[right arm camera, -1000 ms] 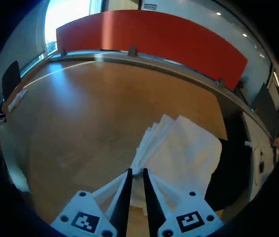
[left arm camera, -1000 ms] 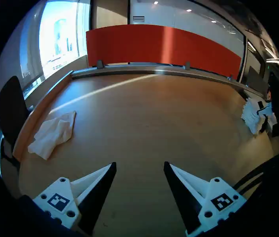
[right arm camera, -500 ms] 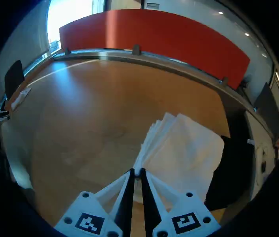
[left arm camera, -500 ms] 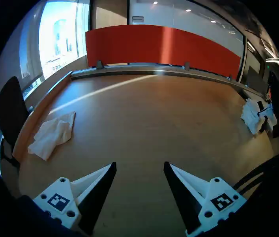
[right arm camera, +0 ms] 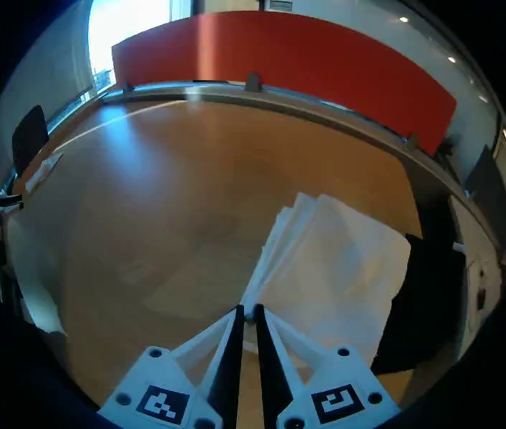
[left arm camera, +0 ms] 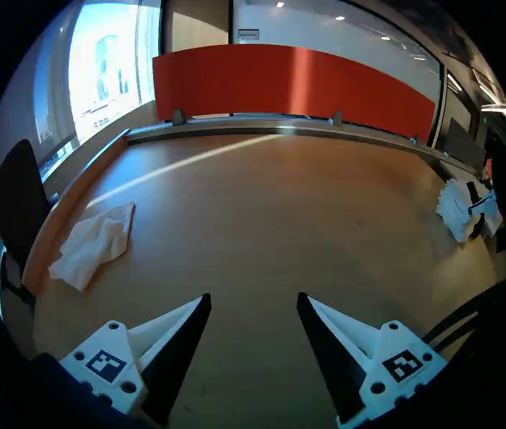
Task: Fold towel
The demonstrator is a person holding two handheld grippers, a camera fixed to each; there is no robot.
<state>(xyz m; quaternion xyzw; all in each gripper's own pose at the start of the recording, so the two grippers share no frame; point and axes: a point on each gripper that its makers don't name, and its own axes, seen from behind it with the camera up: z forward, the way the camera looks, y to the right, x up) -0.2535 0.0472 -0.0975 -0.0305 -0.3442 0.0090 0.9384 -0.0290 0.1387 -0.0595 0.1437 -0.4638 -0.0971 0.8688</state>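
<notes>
A crumpled white towel point(left arm camera: 91, 243) lies at the left side of the wooden table point(left arm camera: 267, 200), near its edge. My left gripper point(left arm camera: 253, 297) hovers open over bare wood, well to the right of that towel, with nothing between its fingers. A stack of folded white towels point(right arm camera: 331, 279) rests at the table's right end. My right gripper point(right arm camera: 247, 309) is shut on the stack's near corner, and a thin edge of cloth shows between its fingers. The stack point(left arm camera: 456, 211) also appears far right in the left gripper view. The crumpled towel point(right arm camera: 41, 171) looks small and far left in the right gripper view.
A red divider panel point(left arm camera: 288, 79) runs along the table's far edge. A black chair point(left arm camera: 13, 207) stands beyond the left edge. A dark object point(right arm camera: 424, 300) sits just right of the stack. Bare wood spans the wide middle between the two towels.
The right gripper's fingers have closed from a narrow gap to a near-shut pinch on the stack's corner, and its view shifted slightly. The left gripper has barely moved.
</notes>
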